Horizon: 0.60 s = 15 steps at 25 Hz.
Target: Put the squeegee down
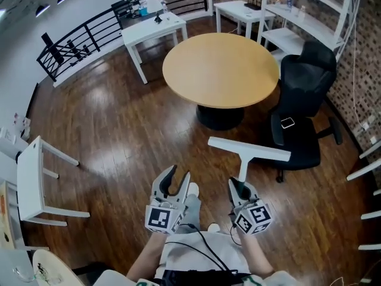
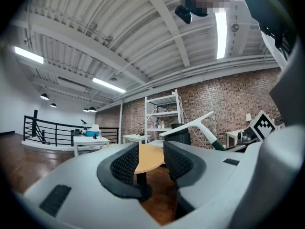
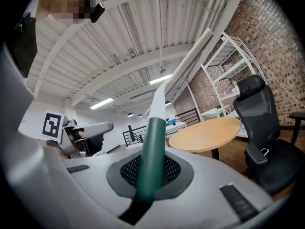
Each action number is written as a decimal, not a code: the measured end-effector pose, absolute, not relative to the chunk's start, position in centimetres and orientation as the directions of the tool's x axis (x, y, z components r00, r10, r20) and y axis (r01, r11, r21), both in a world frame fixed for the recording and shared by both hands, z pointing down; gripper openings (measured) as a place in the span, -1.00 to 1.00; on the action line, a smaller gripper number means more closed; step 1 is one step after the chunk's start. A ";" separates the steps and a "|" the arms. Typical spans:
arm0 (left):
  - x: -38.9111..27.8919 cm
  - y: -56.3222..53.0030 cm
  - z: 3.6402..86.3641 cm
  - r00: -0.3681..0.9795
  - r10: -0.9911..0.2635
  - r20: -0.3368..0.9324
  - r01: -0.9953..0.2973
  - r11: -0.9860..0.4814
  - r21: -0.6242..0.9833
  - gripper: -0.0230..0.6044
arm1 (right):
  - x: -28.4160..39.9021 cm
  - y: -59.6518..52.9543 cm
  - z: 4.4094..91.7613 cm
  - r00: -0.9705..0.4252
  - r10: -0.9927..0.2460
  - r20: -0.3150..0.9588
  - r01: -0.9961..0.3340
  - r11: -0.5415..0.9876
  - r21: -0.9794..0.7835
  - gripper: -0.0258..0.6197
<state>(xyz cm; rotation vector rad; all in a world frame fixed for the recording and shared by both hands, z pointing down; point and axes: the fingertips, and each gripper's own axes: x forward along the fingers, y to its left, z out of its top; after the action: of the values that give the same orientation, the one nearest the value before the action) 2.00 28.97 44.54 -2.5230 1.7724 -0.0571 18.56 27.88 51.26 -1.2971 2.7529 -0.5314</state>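
Note:
My right gripper (image 1: 238, 187) is shut on the dark green handle (image 3: 151, 159) of a white squeegee (image 1: 249, 150), whose T-shaped blade stands out ahead of the jaws over the wood floor. From the right gripper view the blade (image 3: 188, 63) slants up to the right. My left gripper (image 1: 175, 177) is open, nothing between its ribbed black pads (image 2: 126, 163); the squeegee (image 2: 190, 126) shows to its right. The round tan table (image 1: 220, 69) lies ahead of both grippers, bare on top.
A black office chair (image 1: 303, 106) with a phone on its seat stands right of the table. White tables (image 1: 153, 31) and a black railing (image 1: 83, 40) are at the back, white shelving (image 1: 309, 11) by the brick wall, a small white table (image 1: 33, 180) at left.

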 end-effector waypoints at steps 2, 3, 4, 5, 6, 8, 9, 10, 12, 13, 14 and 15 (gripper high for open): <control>1.7 25.7 45.0 0.352 -0.936 -0.010 -0.935 -0.351 -0.048 -0.43 | 18.0 25.3 51.8 -0.642 -0.759 0.111 -0.747 0.586 -0.314 -0.85; 1.6 23.8 45.0 0.362 -0.932 -0.016 -0.932 -0.361 -0.031 -0.43 | 17.8 23.7 52.1 -0.637 -0.761 0.119 -0.753 0.583 -0.306 -0.85; 1.4 21.8 45.1 0.372 -0.928 -0.025 -0.928 -0.372 -0.018 -0.43 | 17.6 21.9 52.3 -0.632 -0.764 0.126 -0.759 0.579 -0.298 -0.85; 1.0 19.7 45.4 0.383 -0.923 -0.038 -0.924 -0.382 -0.018 -0.43 | 17.2 20.2 52.4 -0.628 -0.767 0.133 -0.764 0.576 -0.290 -0.85; 0.5 17.7 45.6 0.394 -0.918 -0.051 -0.919 -0.393 -0.023 -0.43 | 16.7 18.3 52.3 -0.625 -0.767 0.143 -0.768 0.573 -0.285 -0.85; -0.4 13.9 44.6 0.417 -0.906 -0.071 -0.909 -0.417 -0.010 -0.43 | 15.3 14.6 51.9 -0.625 -0.763 0.164 -0.770 0.570 -0.286 -0.85; -0.8 12.2 43.6 0.427 -0.901 -0.078 -0.903 -0.429 0.010 -0.43 | 14.4 12.8 51.6 -0.627 -0.760 0.173 -0.769 0.569 -0.291 -0.85; -1.3 10.6 42.8 0.435 -0.897 -0.083 -0.898 -0.439 0.029 -0.43 | 13.5 11.1 51.3 -0.627 -0.758 0.179 -0.769 0.567 -0.295 -0.85; -2.7 7.9 42.1 0.449 -0.889 -0.088 -0.889 -0.454 0.056 -0.43 | 11.5 8.0 50.5 -0.621 -0.763 0.180 -0.774 0.560 -0.297 -0.85; -3.5 6.6 42.0 0.456 -0.885 -0.089 -0.884 -0.462 0.065 -0.43 | 10.5 6.5 50.1 -0.616 -0.768 0.174 -0.777 0.554 -0.300 -0.85; -4.2 5.4 42.1 0.464 -0.881 -0.088 -0.880 -0.471 0.070 -0.43 | 9.6 5.0 49.8 -0.612 -0.774 0.166 -0.778 0.550 -0.305 -0.85; -4.8 4.3 42.3 0.473 -0.877 -0.083 -0.875 -0.479 0.076 -0.43 | 8.8 3.7 49.6 -0.608 -0.778 0.158 -0.778 0.545 -0.313 -0.85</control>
<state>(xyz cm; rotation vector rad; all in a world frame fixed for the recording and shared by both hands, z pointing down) -4.85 4.26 42.31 -2.7151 1.6151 0.1748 8.77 3.68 49.57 -1.3908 2.7613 -0.5592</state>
